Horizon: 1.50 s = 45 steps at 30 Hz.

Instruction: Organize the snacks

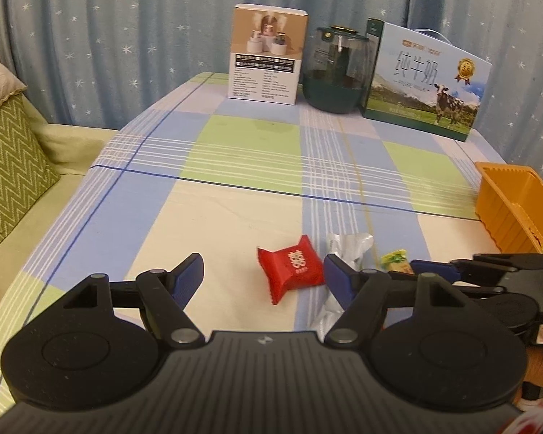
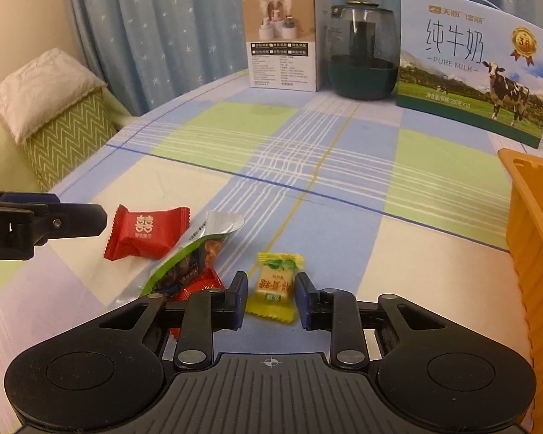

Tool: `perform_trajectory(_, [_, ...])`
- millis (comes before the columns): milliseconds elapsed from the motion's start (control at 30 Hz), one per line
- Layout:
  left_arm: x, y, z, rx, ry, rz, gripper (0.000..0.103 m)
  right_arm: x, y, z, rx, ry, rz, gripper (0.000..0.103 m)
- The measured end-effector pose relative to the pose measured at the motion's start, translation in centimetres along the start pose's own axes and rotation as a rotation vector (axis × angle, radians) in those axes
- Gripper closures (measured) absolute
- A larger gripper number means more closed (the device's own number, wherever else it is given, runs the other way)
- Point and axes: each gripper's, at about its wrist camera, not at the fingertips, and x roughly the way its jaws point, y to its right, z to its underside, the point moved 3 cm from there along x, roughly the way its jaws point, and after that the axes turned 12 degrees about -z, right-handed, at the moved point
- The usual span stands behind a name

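Note:
My right gripper point(image 2: 271, 296) is low over the checked tablecloth, its blue pads against the two sides of a yellow candy point(image 2: 275, 282) that lies on the cloth. Left of it lie a green and silver nut packet point(image 2: 195, 253), a small orange-red packet point(image 2: 199, 284) partly under it, and a red candy point(image 2: 146, 233). My left gripper point(image 1: 264, 271) stands open just short of the red candy point(image 1: 291, 275), with nothing between its pads. The silver packet point(image 1: 347, 249) lies by its right finger. An orange basket point(image 2: 532, 235) stands at the right.
At the table's far edge stand a white carton point(image 1: 264, 58), a dark green glass jar point(image 1: 338, 72) and a milk box point(image 1: 427, 83) before a blue starred curtain. A green sofa with a zigzag cushion point(image 1: 7, 177) lies left of the table.

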Motion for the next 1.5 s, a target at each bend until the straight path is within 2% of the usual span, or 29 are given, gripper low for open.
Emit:
perform_trajectory(100, [0.1,0.5,0.1,-0.002,-0.008,0.055,0.035,-0.5,0.3,-0.4,0.023,0.0,-0.003,0.081])
perform_trajectory(267, [0.3,2.1,0.5,0.024,-0.026,0.136,0.047,-2.1,1.4,-1.5,0.052,0.042,0.018,0.081])
perform_trajectory(400, [0.7,4.0,1.0,0.087,-0.038,0.177,0.057,-2.6,2.5,-1.6,0.079,0.038,0.034,0.081])
perform_trajectory(633, [1.9,4.9,1.2,0.078,-0.06,0.158,0.067,-2.4,3.3,-0.8,0.069,-0.003,0.041,0.081])
perform_trajectory(833, [2.5,5.5,1.4,0.143,-0.049,0.114,0.071,-2.3,3.7,-0.2,0.067,-0.022,0.041,0.081])
perform_trajectory(1233, [3.5,6.5,2.1,0.175,-0.066,0.102,0.072,-2.2,3.6,-0.1,0.041,-0.036,0.031,0.081])
perform_trajectory(1500, [3.5,6.5,2.1,0.158,-0.073,0.097,0.075,-2.1,3.6,0.1,0.029,-0.025,0.028,0.081])
